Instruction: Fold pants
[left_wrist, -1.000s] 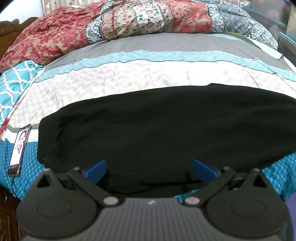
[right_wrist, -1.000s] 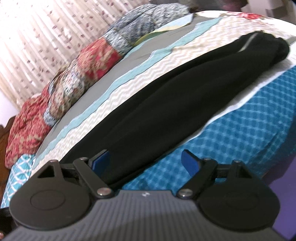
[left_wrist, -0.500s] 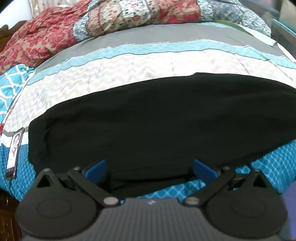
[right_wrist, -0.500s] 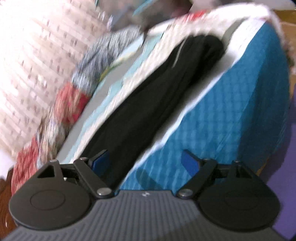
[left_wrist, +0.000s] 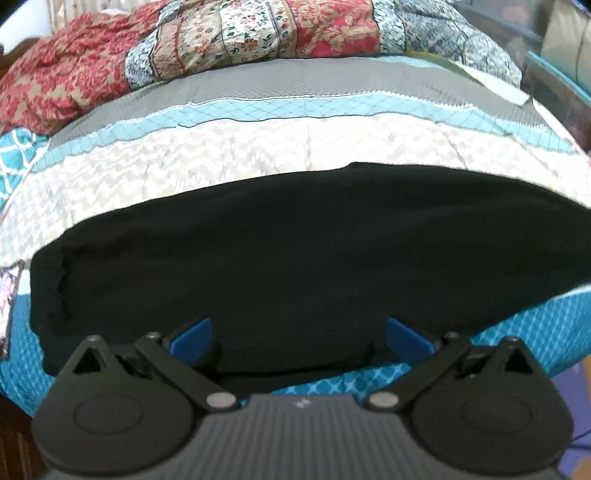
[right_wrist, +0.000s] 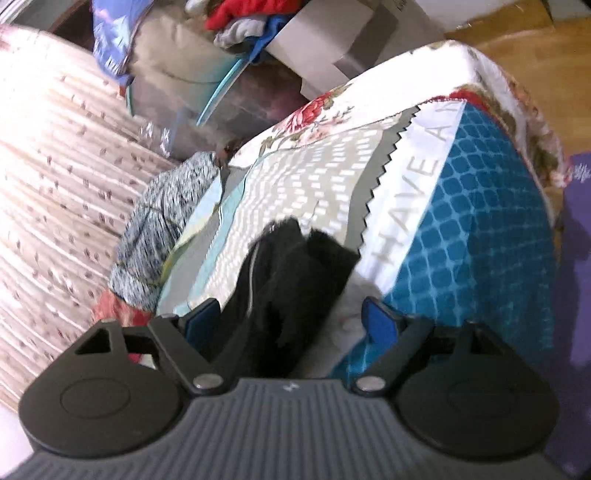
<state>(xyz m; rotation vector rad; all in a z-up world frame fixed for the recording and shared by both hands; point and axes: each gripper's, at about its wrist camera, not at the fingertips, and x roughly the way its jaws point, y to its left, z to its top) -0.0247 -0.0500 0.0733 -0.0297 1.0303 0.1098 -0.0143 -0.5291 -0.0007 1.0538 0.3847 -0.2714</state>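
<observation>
The black pants lie flat and lengthwise across the near part of the bed, folded leg on leg. My left gripper is open, its blue fingertips wide apart over the pants' near edge, holding nothing. In the right wrist view the far end of the pants shows with a thin grey stripe, lying between my right gripper's open blue fingertips. My right gripper is open just above that end, not closed on the cloth.
The bedspread has grey, teal and cream bands with a blue patterned front. A patchwork quilt is heaped at the back. A phone lies at the left edge. Boxes and clothes are piled beyond the bed's end.
My right gripper has swung fast to the right along the pants, from the middle to their far end. My left gripper has crept slightly forward over the near edge. Both stayed open.
</observation>
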